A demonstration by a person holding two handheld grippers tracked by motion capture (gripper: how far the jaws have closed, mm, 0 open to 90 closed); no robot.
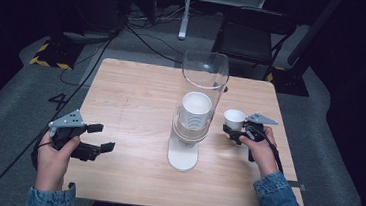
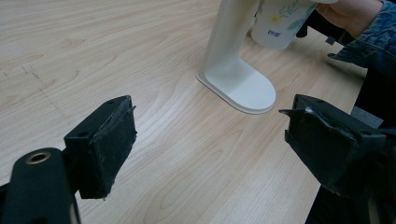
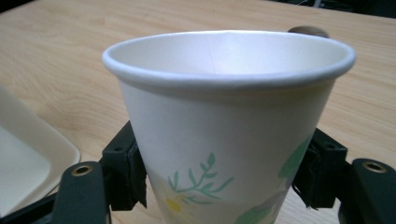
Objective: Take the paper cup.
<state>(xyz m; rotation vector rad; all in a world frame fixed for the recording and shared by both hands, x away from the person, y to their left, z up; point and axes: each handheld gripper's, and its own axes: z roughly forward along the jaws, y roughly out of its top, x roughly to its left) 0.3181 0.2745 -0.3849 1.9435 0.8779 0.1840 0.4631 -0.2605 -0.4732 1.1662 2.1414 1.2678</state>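
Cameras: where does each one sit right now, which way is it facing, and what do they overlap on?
High view: fixed above the person's side, looking forward and down on the wooden table; both forearms, left gripper and right gripper enter from the bottom.
Left gripper view: rides the left gripper, facing across the table at the cup dispenser; its open jaws show.
Right gripper view: rides the right gripper, facing the paper cup between its jaws.
Shared: all three show the paper cup and the dispenser's white base.
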